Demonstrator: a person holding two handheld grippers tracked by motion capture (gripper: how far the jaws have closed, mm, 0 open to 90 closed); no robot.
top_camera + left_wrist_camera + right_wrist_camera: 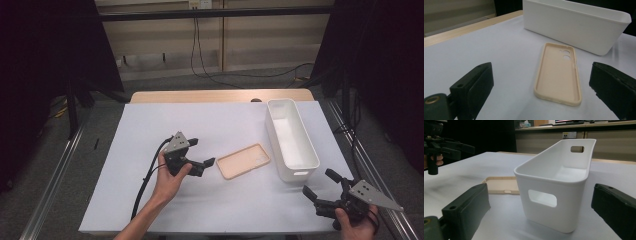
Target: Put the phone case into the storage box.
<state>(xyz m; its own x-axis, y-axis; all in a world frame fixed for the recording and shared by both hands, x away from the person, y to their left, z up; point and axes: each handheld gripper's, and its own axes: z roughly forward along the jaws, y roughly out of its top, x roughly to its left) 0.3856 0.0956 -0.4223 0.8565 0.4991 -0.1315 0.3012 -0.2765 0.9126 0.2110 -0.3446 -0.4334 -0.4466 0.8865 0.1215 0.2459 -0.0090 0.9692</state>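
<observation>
A peach phone case (243, 160) lies hollow side up on the white table cover, just left of a long white bin (291, 138). My left gripper (201, 153) hovers open right beside the case's left end; in the left gripper view the phone case (557, 74) lies ahead between the wide-apart jaws, with the bin (574, 23) behind it. My right gripper (320, 184) is open near the front right corner of the table, pointed at the bin's near end. In the right gripper view the empty bin (556, 185) stands close ahead and the phone case (500, 185) peeks out at its left.
The white cover (150, 200) spans most of the wooden table (200, 95), with bare room at front and left. Metal rails (55, 170) run along both sides. The other hand with its gripper (439, 145) appears far left in the right gripper view.
</observation>
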